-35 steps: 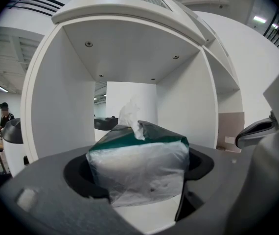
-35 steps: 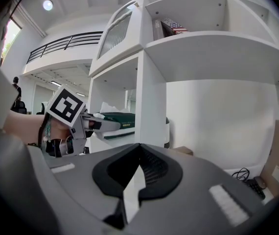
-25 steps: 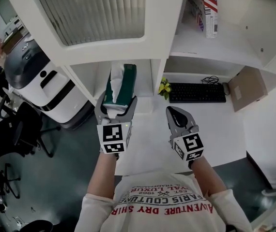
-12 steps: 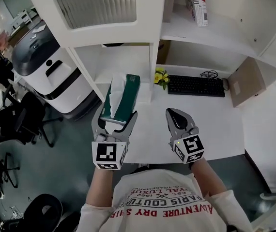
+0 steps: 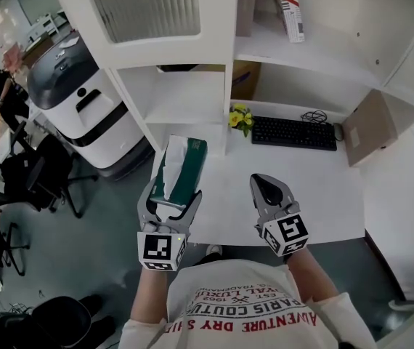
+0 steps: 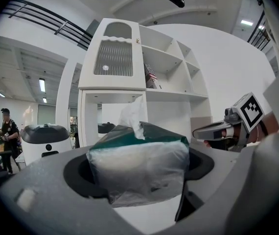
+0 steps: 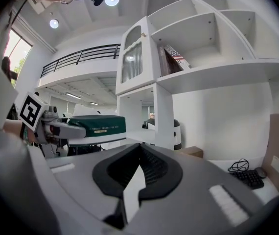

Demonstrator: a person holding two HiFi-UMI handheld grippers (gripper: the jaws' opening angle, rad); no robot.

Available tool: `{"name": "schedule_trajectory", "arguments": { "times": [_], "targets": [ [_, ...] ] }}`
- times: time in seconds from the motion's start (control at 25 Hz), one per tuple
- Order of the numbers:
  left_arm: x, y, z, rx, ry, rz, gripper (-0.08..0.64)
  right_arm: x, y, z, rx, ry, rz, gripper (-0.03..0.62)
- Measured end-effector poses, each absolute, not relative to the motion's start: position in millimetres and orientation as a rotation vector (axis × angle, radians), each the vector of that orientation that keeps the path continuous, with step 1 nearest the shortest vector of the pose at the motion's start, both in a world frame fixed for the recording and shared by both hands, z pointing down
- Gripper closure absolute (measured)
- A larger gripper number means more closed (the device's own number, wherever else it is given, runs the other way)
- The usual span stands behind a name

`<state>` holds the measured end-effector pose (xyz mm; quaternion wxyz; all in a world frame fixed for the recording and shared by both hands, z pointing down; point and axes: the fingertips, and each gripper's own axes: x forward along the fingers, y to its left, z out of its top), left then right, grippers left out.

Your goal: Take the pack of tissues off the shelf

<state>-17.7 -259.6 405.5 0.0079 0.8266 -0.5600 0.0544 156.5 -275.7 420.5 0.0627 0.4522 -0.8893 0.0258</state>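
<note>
Seems done bar putting down: holding the pack [image 5: 180, 169] clear of the shelf [image 5: 192, 86].
Standing in an open office, chairs at 9 o'clock; facing the white shelf at 12, with a white desk [image 5: 316, 187] below toward 3, a grey-topped machine [image 5: 83, 111] at 10 and a keyboard [image 5: 293, 132] at 1. Pinching the pack's near end in the left gripper [image 5: 172, 198], in the air over the desk's left edge; carrying the right gripper [image 5: 266, 184] pressed together, empty, at 3 of the pack.

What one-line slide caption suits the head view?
Left gripper holds the tissue pack clear of the shelf; right gripper shut, empty.
</note>
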Motion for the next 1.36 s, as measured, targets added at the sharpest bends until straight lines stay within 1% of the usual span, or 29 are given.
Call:
{"name": "schedule_trajectory", "arguments": {
  "times": [0.56, 1.36],
  "targets": [
    [-13, -266, 397, 2.584, -1.783, 0.126, 0.127, 152, -270, 398, 1.285, -2.710, -0.130, 0.594],
    [-21, -260, 398, 2.620, -1.746, 0.107, 0.126, 140, -263, 402, 1.306, -2.681, -0.134, 0.592]
  ]
}}
